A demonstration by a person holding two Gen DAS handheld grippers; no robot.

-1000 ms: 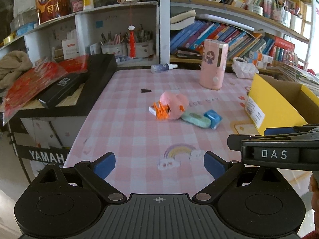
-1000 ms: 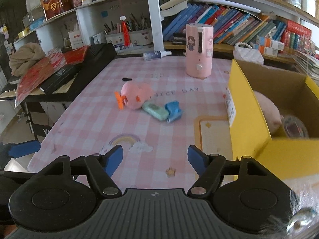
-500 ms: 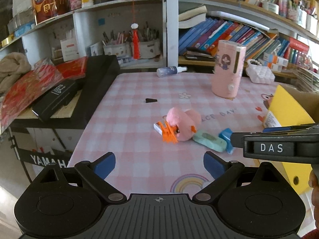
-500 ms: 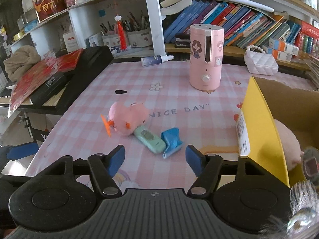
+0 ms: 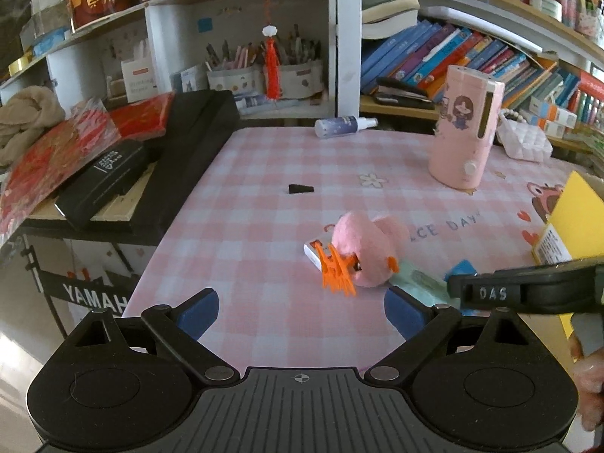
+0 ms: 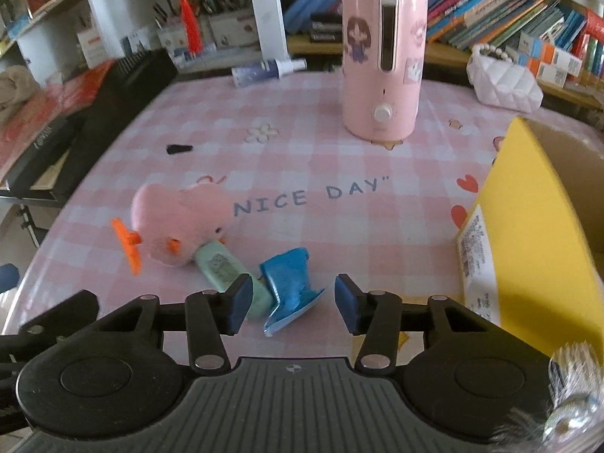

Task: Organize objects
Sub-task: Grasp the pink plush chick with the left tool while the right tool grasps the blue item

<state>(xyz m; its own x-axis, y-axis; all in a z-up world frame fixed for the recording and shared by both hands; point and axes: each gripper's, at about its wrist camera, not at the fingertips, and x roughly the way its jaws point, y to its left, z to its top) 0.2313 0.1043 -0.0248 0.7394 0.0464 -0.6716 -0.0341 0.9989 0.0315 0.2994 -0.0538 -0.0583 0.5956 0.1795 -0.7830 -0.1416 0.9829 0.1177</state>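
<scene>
Your right gripper stood wide open around the blue packet beside the mint case; you needed to centre it before closing, your left gripper idle, wide.

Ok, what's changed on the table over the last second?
Both hand-held grippers moved forward, open and empty. The right one now has its fingers either side of the blue packet; the left one closed in on the pink plush. Plush, green case, packet and yellow box haven't moved.
</scene>
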